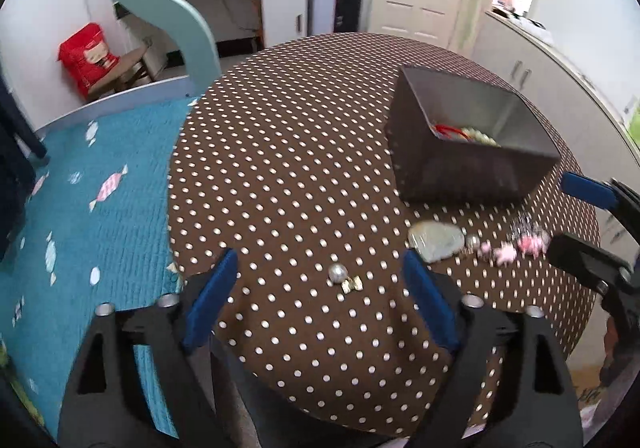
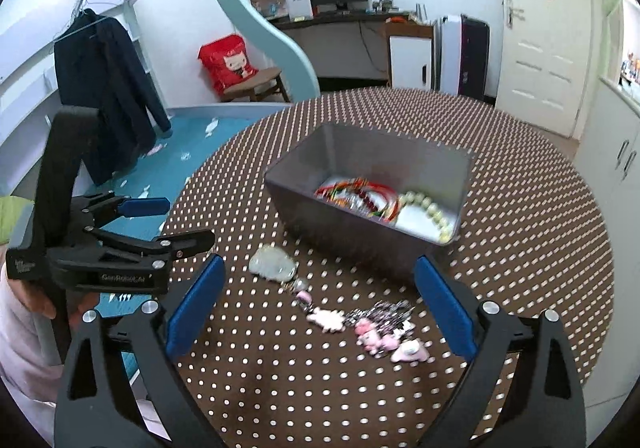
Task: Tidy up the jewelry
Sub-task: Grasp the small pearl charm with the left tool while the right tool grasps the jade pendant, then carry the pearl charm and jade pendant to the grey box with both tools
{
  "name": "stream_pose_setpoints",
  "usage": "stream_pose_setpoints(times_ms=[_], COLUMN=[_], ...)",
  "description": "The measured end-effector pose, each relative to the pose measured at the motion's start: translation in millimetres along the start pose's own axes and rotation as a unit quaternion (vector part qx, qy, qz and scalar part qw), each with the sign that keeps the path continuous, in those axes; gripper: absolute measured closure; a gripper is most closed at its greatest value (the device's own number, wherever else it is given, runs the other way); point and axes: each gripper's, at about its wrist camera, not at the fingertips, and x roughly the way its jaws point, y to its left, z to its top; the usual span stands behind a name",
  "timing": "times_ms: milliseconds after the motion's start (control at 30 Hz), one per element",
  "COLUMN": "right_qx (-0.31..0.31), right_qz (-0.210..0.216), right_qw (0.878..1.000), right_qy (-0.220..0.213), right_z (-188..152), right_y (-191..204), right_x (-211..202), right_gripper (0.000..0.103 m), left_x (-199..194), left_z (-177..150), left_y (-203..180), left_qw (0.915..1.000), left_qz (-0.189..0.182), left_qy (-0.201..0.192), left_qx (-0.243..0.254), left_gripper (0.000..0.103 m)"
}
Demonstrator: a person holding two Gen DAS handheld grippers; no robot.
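We work over a round table (image 1: 304, 151) draped in a brown, white-dotted cloth, and the biggest thing on it is the dark grey box (image 2: 372, 248), which already holds red cord bracelets (image 2: 360, 193) and a pale bead bracelet (image 2: 430, 209). Loose on the cloth, just in front of the box, lies a pale green stone pendant (image 1: 436, 240), and from it a chain of pink charms (image 2: 372, 332) trails to the right with a tangle of dark, glittery links. Smallest of all, a pearl earring (image 1: 343, 276) with a little gold fitting sits apart to the left. Our left gripper (image 1: 320, 302) hovers with jaws spread wide and empty, the earring lying between them; our right gripper (image 2: 318, 306) is likewise spread and empty above the charm chain. We judge the pendant stiff, smooth and likely brittle, best pinched across its flat faces; the chain is light and limp, so a hold near its middle should lift it bunched. The pearl looks slick and prone to roll, so closing on the gold fitting seems safer.
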Motion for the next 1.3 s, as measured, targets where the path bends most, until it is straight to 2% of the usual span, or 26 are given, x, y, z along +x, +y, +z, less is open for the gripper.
stream_pose_setpoints(times_ms=[67,200,267,400,600,700,733,767,833,867,900,933,967,1300], right_qx=[0.003,0.004,0.0,-0.021,-0.086,-0.102,-0.106,-0.11,-0.106,-0.107,-0.11,-0.111,-0.111,-0.094], right_qz=[0.001,0.003,0.002,0.003,-0.013,-0.023,-0.021,-0.022,-0.016,-0.016,-0.016,-0.015,-0.013,0.0], right_qw=[1.0,1.0,1.0,0.999,0.996,0.994,0.993,0.992,0.992,0.992,0.992,0.992,0.992,0.994], right_qy=[0.013,0.026,0.029,0.033,0.031,0.039,0.042,0.054,0.059,0.057,0.056,0.055,0.054,0.047], right_z=[-4.1,-8.0,-7.9,-7.4,-9.7,-9.9,-9.0,-8.5,-8.5,-8.8,-9.5,-10.3,-10.1,-6.9], right_y=[1.6,2.5,6.0,14.7,34.6,38.3,40.5,42.3,42.1,42.0,42.3,42.6,42.4,35.6], right_x=[8.7,18.4,21.9,30.5,51.4,63.8,67.8,72.9,75.1,74.1,73.3,72.8,71.9,65.6], right_gripper=[0.011,0.011,0.011,0.011,0.011,0.017,0.023,0.037,0.053,0.057,0.065,0.067,0.079,0.082], left_x=[4.2,12.4,17.0,20.2,16.9,11.5,10.2,9.2,7.8,7.4,7.4,7.3,7.2,-0.2], left_z=[-7.8,-12.4,-12.1,-11.6,-14.7,-17.8,-18.6,-19.0,-20.9,-21.9,-22.5,-23.5,-23.8,-22.6], left_y=[-0.5,-1.3,-1.3,-1.6,0.5,4.7,6.5,7.7,10.0,9.7,10.9,10.6,10.7,11.7], left_qw=[0.9999,0.9996,0.9995,0.9995,0.9994,0.9992,0.9991,0.999,0.9986,0.9985,0.9984,0.9982,0.998,0.9969], left_qz=[-0.013,-0.017,-0.024,-0.015,-0.023,-0.033,-0.036,-0.038,-0.045,-0.047,-0.049,-0.052,-0.055,-0.063], left_qy=[0.0,-0.015,-0.01,-0.005,-0.005,-0.016,-0.019,-0.022,-0.026,-0.028,-0.028,-0.029,-0.03,-0.043], left_qx=[0.007,0.016,0.018,0.028,0.027,0.016,0.011,0.006,-0.002,-0.004,-0.005,-0.007,-0.009,-0.021], left_gripper=[0.044,0.061,0.079,0.092,0.092,0.092,0.092,0.092,0.092,0.092,0.092,0.092,0.092,0.092])
